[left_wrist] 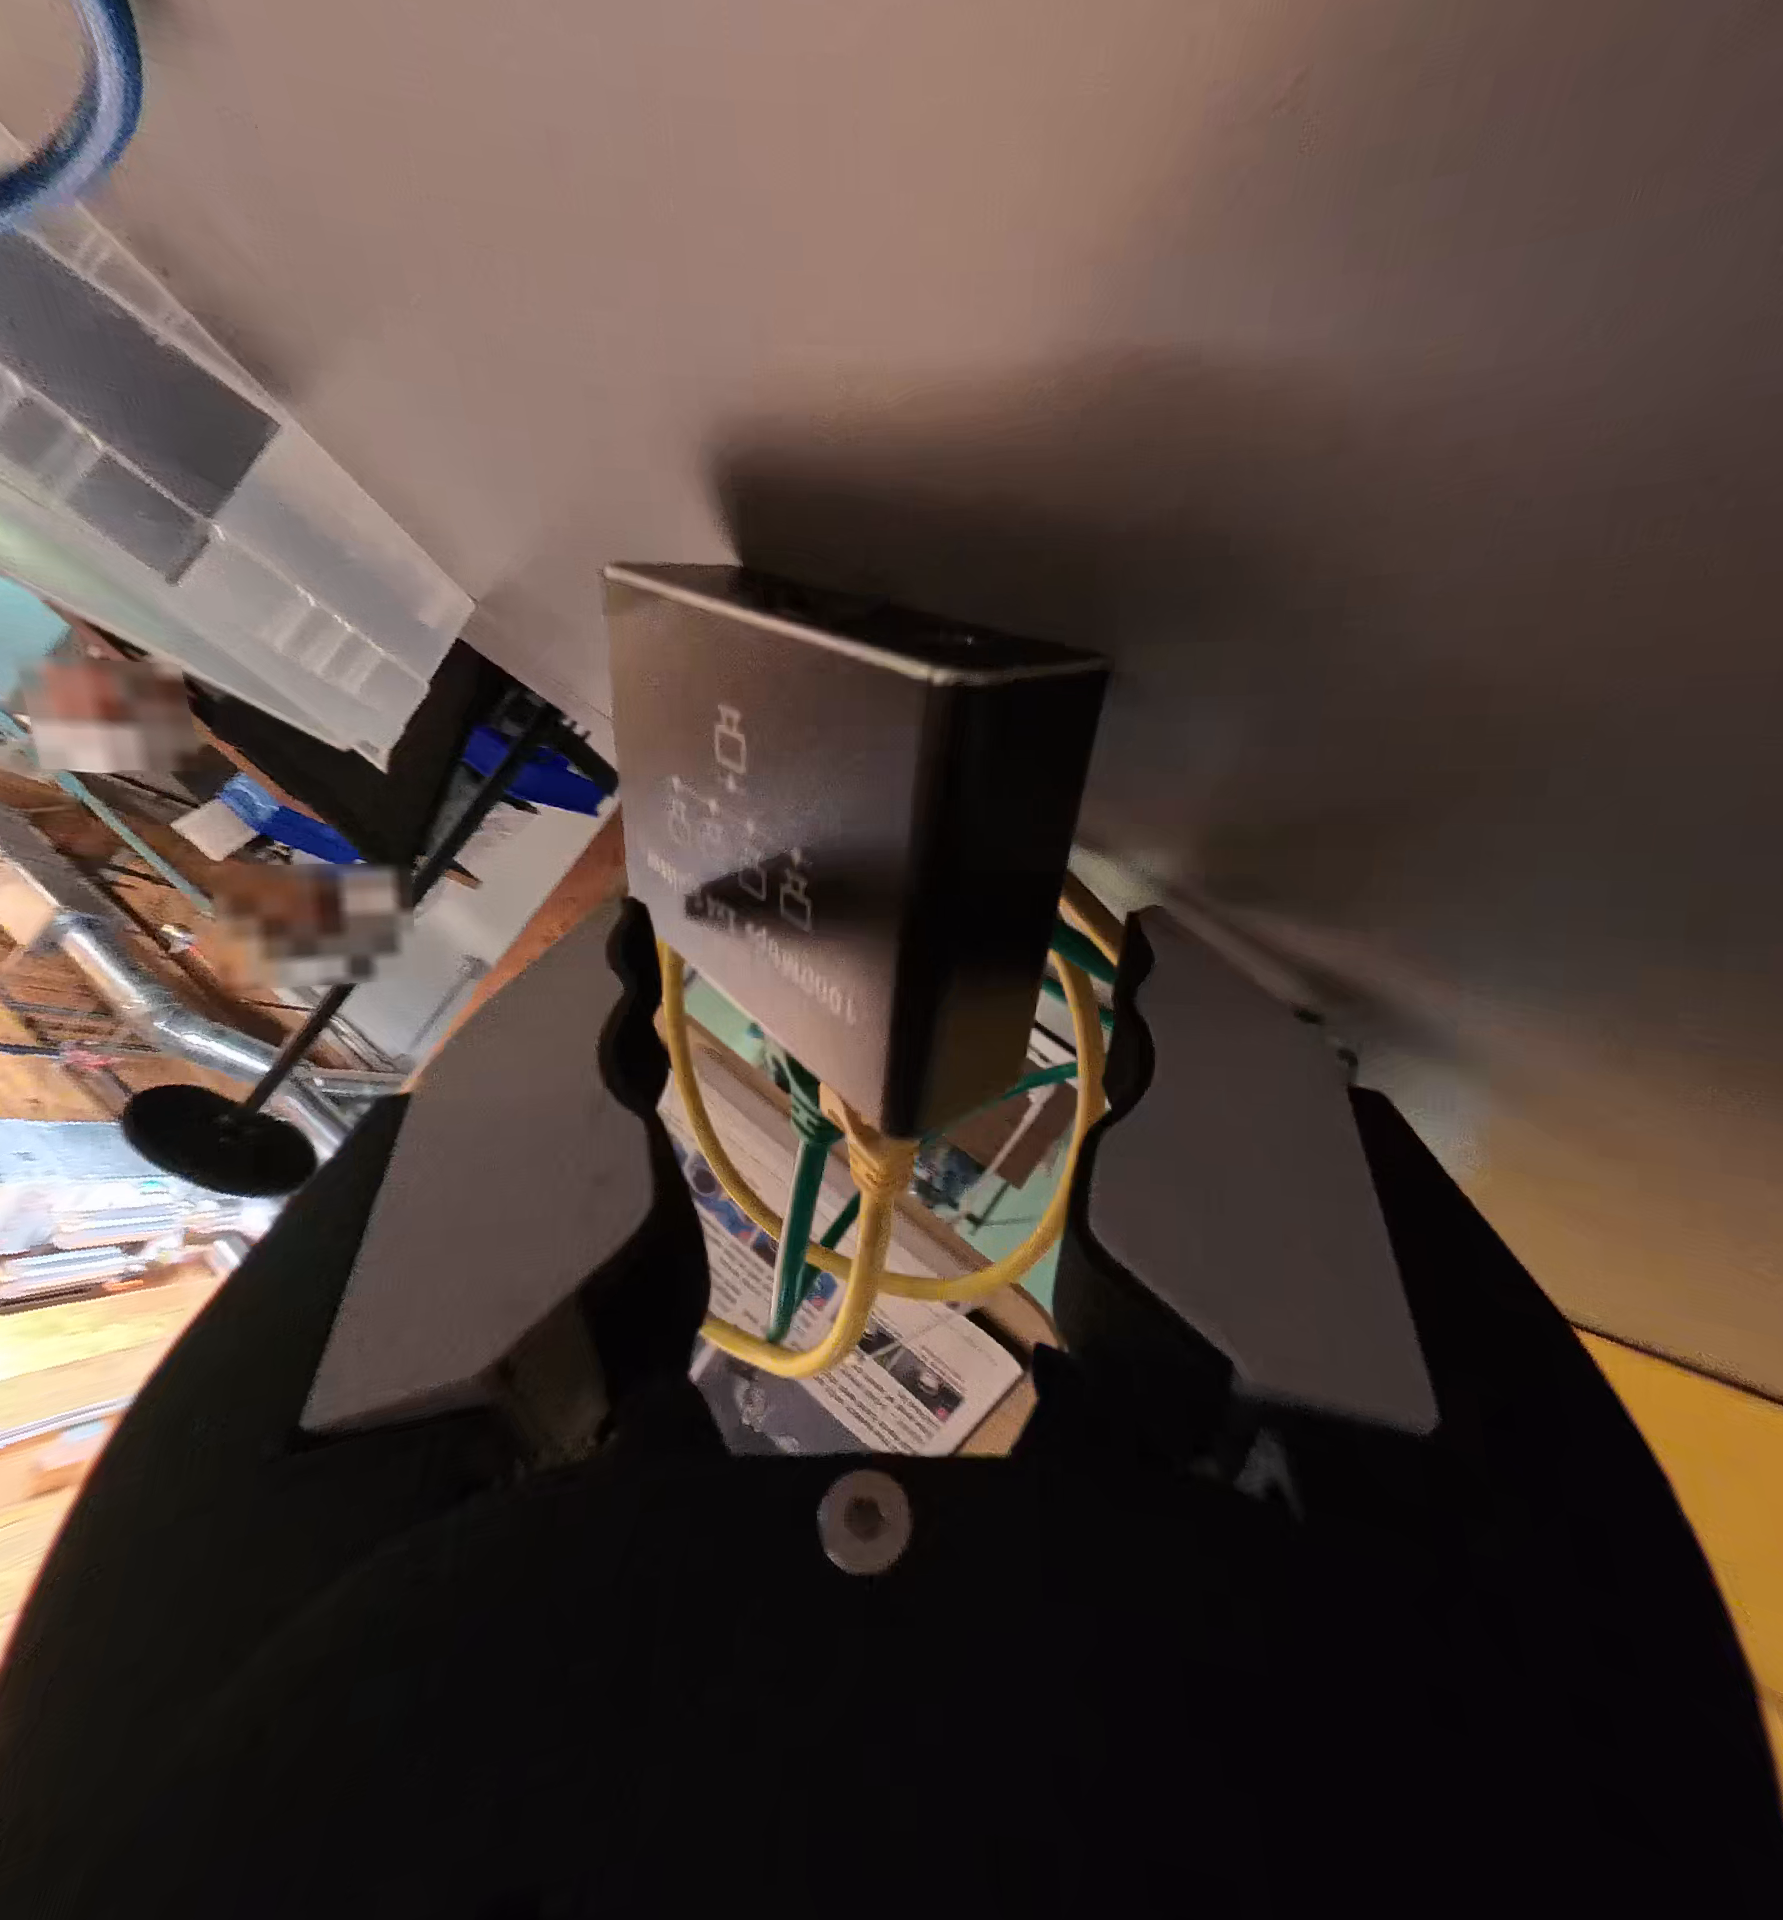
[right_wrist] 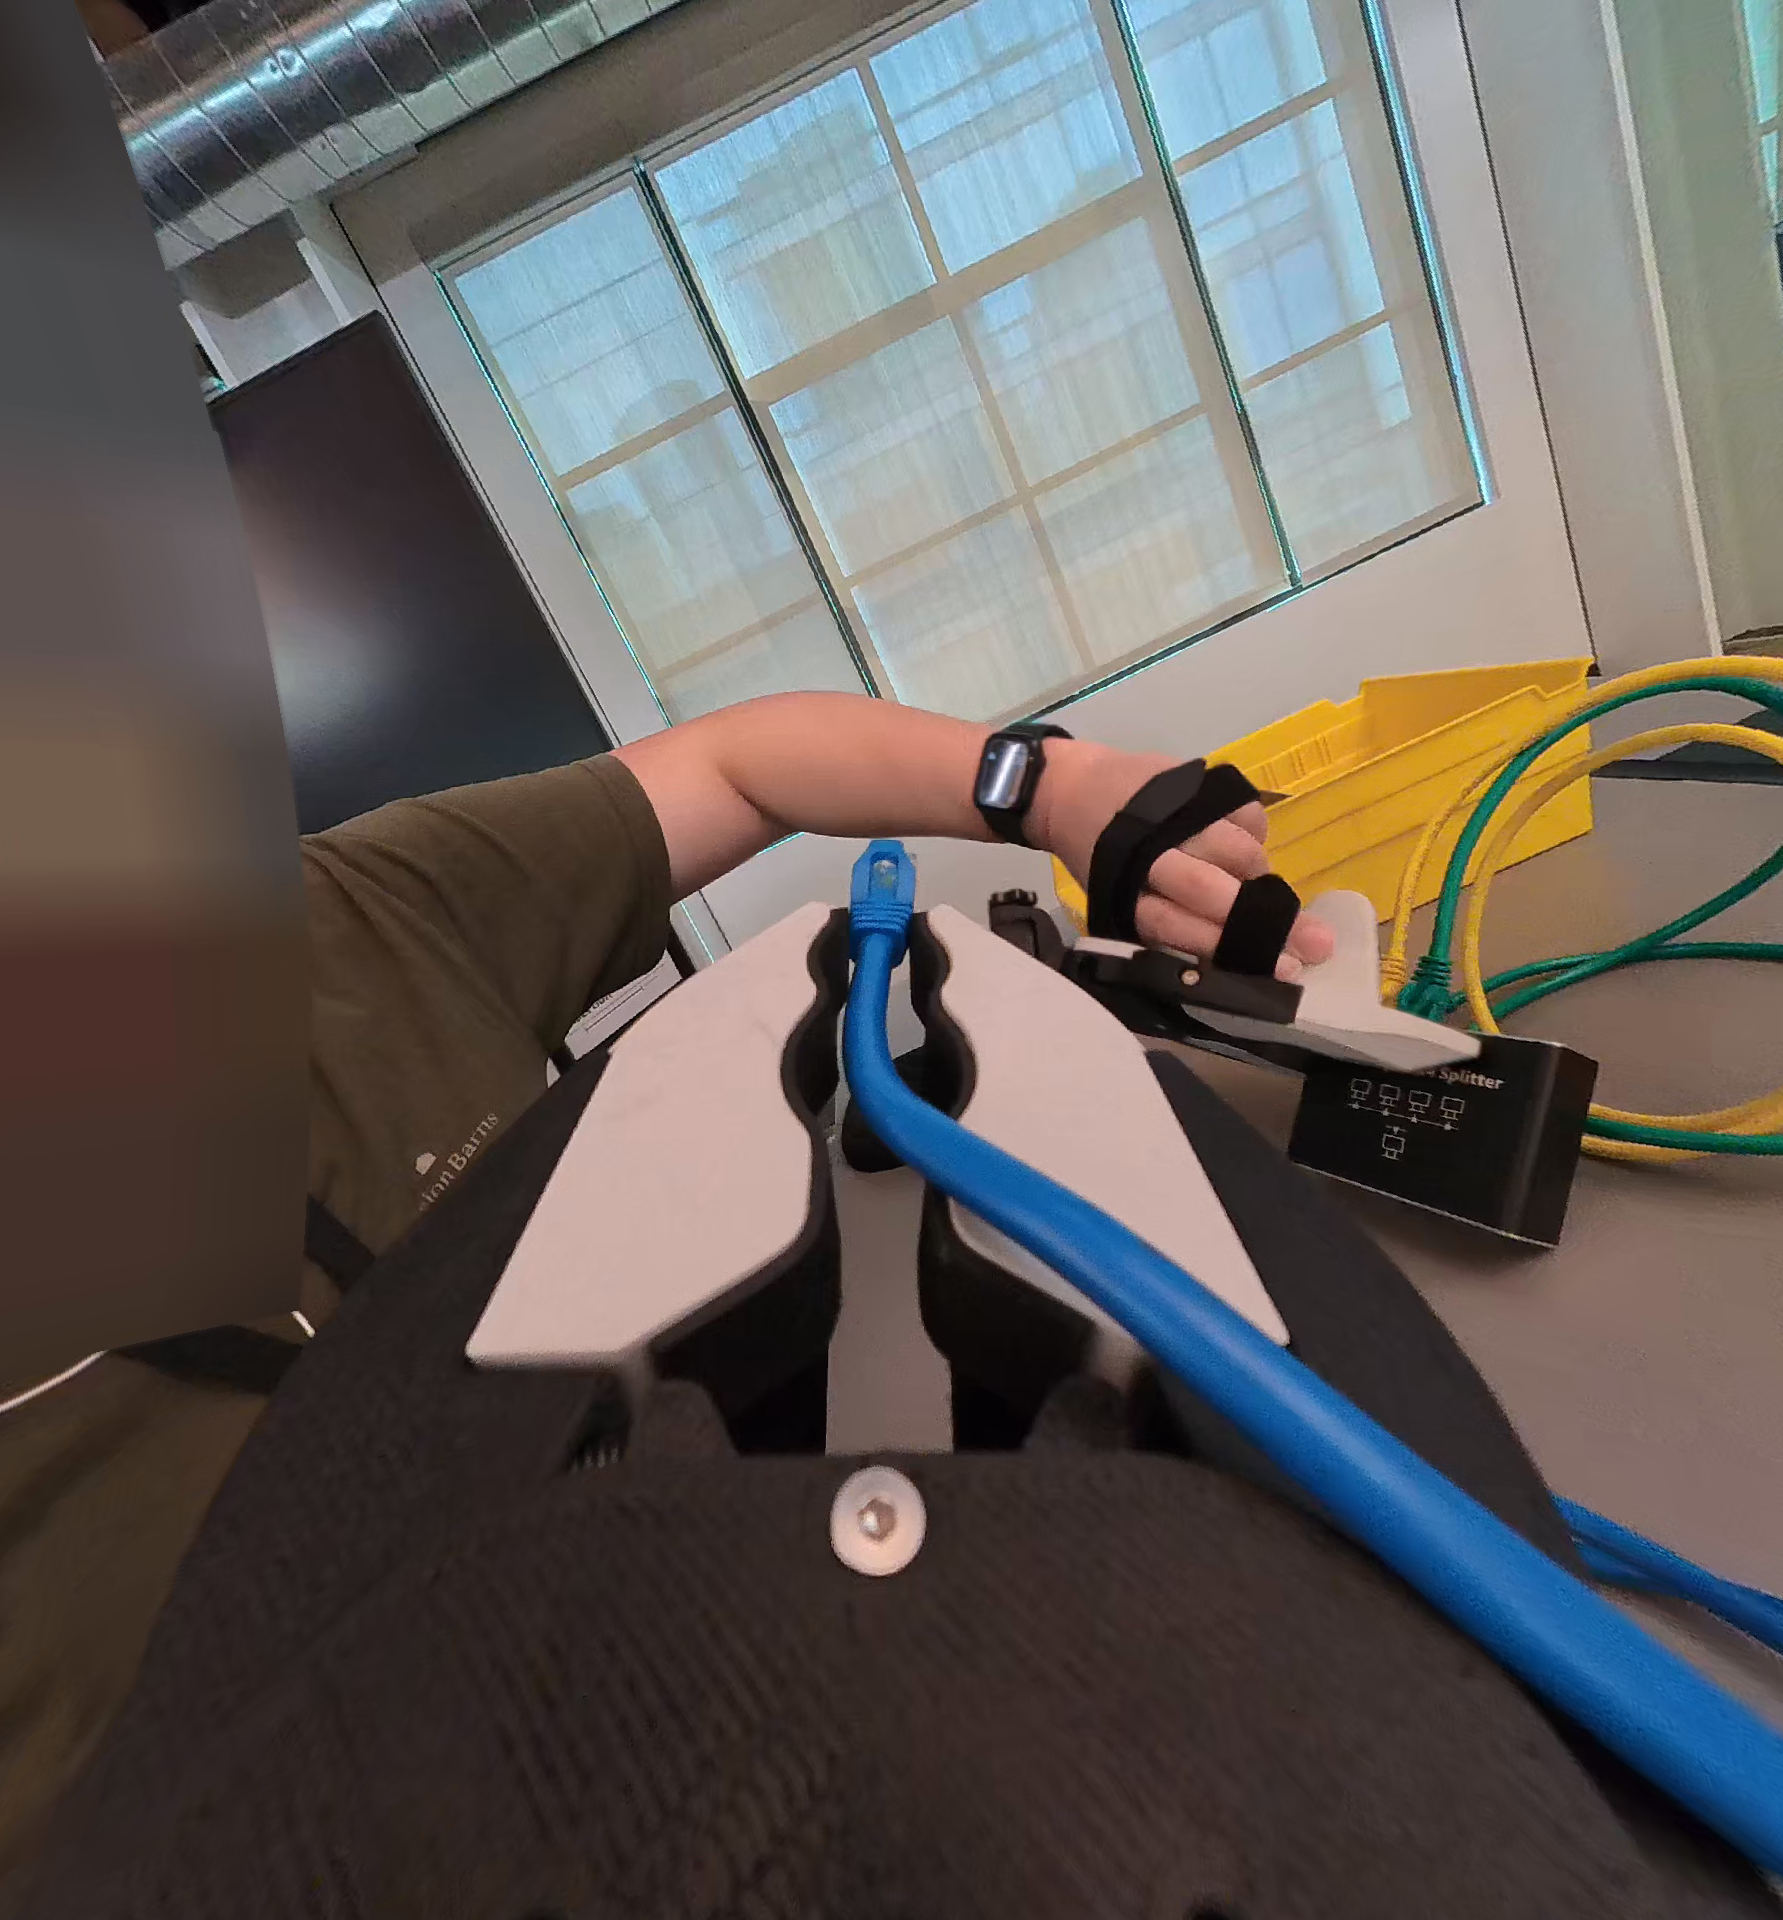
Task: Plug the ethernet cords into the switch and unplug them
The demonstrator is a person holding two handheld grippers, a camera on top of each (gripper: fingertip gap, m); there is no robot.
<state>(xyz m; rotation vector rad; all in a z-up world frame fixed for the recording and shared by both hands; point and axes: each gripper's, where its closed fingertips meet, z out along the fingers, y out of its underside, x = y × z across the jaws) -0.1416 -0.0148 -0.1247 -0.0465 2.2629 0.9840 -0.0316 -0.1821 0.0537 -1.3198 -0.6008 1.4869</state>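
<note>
The right gripper point(right_wrist: 879, 914) is pinched tight on the blue cord point(right_wrist: 1126, 1236), just behind its plug, which pokes out past the fingertips and points up toward the big gridded window point(right_wrist: 970, 395). The rest of that cord trails back over the gripper body and down onto the grey table point(right_wrist: 1645, 1351).

Over on the table sits the black switch point(right_wrist: 1438, 1143), a small box with white diagrams on its face. The left gripper point(right_wrist: 1386, 1023), strapped to the person's hand point(right_wrist: 1219, 894), is down on top of it. From that gripper's own camera the fingers are spread wide either side of the switch point(left_wrist: 845, 831), not squeezing it as far as I can tell through the blur.

A yellow cord point(right_wrist: 1697, 748) and a green cord point(right_wrist: 1593, 790) are both plugged into the far side of the switch, then loop away across the tabletop. A yellow bin point(right_wrist: 1438, 769) stands behind them, near the white wall. A silver duct point(right_wrist: 274, 94) runs along the ceiling, and a dark screen point(right_wrist: 399, 582) stands left of the window.
</note>
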